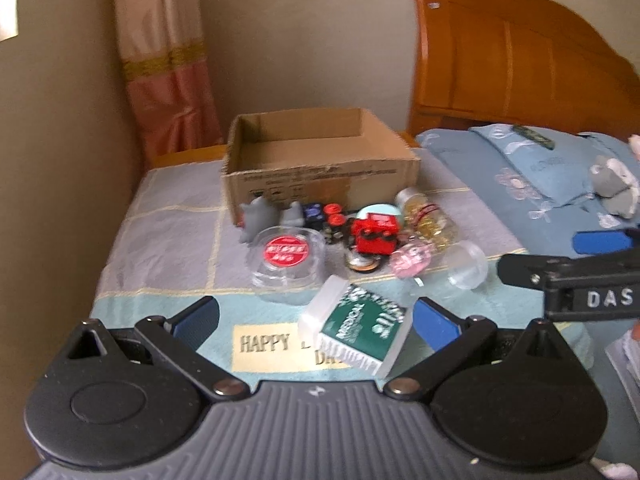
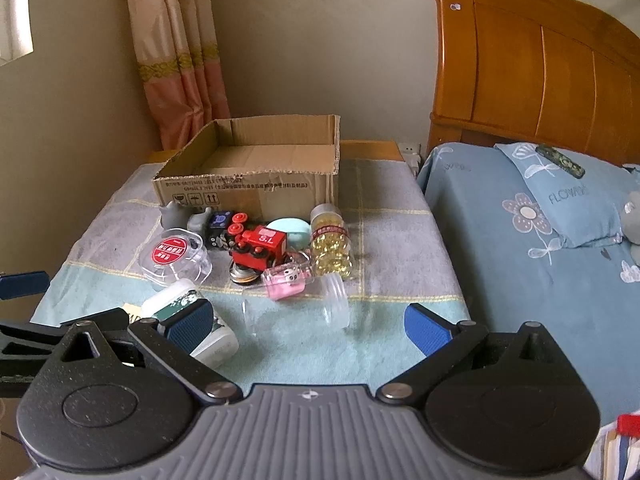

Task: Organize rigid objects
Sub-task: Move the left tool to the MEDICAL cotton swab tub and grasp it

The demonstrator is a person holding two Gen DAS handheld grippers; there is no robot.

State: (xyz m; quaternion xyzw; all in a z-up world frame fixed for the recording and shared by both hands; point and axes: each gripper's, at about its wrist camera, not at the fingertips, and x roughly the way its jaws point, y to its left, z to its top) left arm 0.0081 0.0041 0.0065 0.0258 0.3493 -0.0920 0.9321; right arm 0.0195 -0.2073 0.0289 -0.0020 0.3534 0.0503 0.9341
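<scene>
An open cardboard box (image 1: 320, 176) (image 2: 256, 188) stands at the back of a cloth-covered table. In front of it lies a heap: a red toy train (image 1: 374, 232) (image 2: 260, 248), a clear round case with a red label (image 1: 286, 258) (image 2: 176, 258), a bottle of yellow capsules (image 1: 426, 216) (image 2: 332, 246), a pink bottle (image 2: 286, 278), a clear empty jar (image 1: 466, 266) (image 2: 308, 308) and grey figurines (image 1: 258, 216). A green-and-white toothpick box (image 1: 360, 330) (image 2: 192, 320) lies nearest, between the open fingers of my left gripper (image 1: 316, 320). My right gripper (image 2: 308, 326) is open around the clear jar, untouched.
The table carries a checked cloth (image 2: 400, 240) with "HAPPY" printed on it. To the right stands a bed with blue bedding (image 2: 540, 248) and a wooden headboard (image 2: 532, 64). A curtain (image 2: 176, 52) hangs in the back corner. A grey plush toy (image 1: 614, 188) lies on the bed.
</scene>
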